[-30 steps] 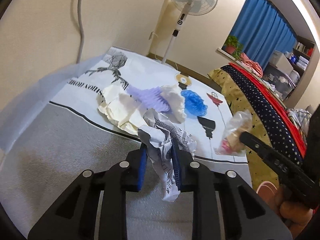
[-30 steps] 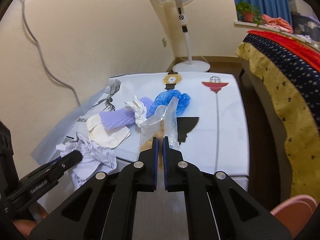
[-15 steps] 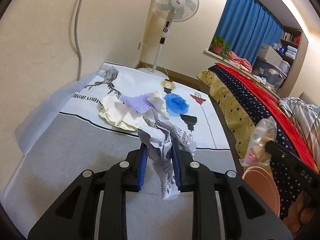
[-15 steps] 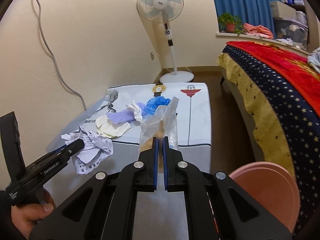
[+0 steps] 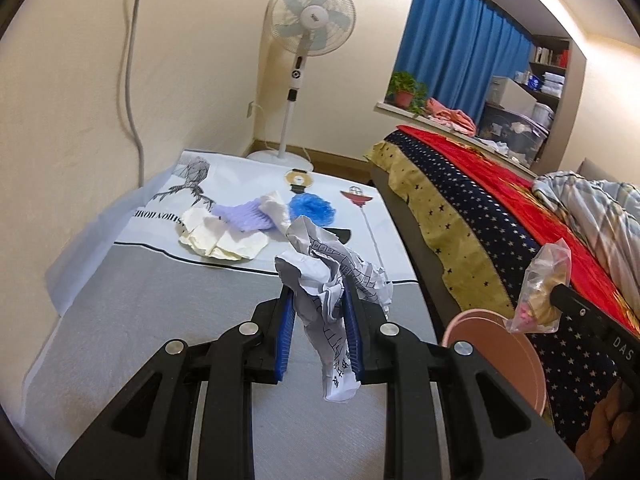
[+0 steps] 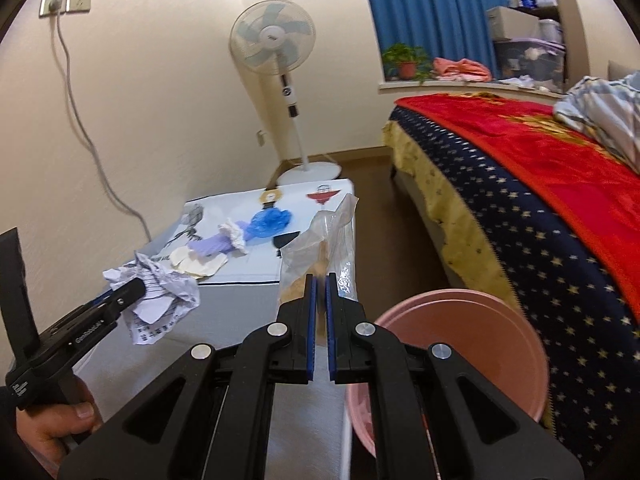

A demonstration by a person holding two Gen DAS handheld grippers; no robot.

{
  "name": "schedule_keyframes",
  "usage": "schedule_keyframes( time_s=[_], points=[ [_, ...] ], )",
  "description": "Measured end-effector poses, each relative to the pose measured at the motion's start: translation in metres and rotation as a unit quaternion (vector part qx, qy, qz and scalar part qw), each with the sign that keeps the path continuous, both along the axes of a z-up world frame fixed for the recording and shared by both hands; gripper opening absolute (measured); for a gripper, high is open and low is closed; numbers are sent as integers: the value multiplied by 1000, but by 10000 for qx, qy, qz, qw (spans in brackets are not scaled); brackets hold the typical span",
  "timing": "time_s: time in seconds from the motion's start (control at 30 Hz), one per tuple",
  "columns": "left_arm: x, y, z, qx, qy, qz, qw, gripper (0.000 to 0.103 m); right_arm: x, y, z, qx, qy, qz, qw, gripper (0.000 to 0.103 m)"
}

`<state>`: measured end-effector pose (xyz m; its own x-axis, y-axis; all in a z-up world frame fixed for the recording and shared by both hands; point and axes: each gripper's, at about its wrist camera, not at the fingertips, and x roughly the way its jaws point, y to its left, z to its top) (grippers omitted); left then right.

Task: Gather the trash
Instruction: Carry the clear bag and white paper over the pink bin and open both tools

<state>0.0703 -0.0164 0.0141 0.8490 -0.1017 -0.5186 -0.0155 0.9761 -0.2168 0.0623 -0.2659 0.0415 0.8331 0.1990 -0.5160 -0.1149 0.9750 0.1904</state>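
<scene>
My left gripper (image 5: 318, 292) is shut on a crumpled printed paper (image 5: 332, 272), held above the low table (image 5: 140, 320); the same paper (image 6: 160, 300) shows at the left of the right wrist view. My right gripper (image 6: 320, 280) is shut on a clear plastic bag (image 6: 320, 240) with brownish contents, also seen as the bag (image 5: 540, 292) at the right of the left wrist view. A pink bin (image 6: 460, 344) stands on the floor just right of the right gripper. More trash lies on the table: cream paper (image 5: 220, 236), a purple piece (image 5: 244, 216), a white wad (image 5: 276, 208) and a blue piece (image 5: 312, 210).
A bed (image 6: 540, 200) with a red and navy starred cover runs along the right, close to the bin. A standing fan (image 5: 304, 60) is in the far corner beyond the table. The wall (image 5: 80, 100) borders the table's left side. A hand (image 6: 52, 424) holds the left gripper's handle.
Both grippers have drawn back from the table's trash pile and risen, carrying the paper and the bag. The pink bin has come into view under the right gripper.
</scene>
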Motion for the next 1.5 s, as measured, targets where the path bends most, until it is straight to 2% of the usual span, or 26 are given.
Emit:
schedule_keyframes(
  time_s=[0.47, 0.8, 1.5],
  points=[
    [-21, -30, 3, 281, -52, -266, 9992, 23, -32, -14, 4, -182, -249, -135, 9994, 5],
    [-21, -32, -1, 295, -29, -291, 9991, 23, -30, -10, 3, -304, -280, -169, 9990, 5],
    [-9, -43, -9, 257, 54, -373, 9990, 23, -16, -25, -7, -277, -103, -587, 9978, 5]
  ],
)
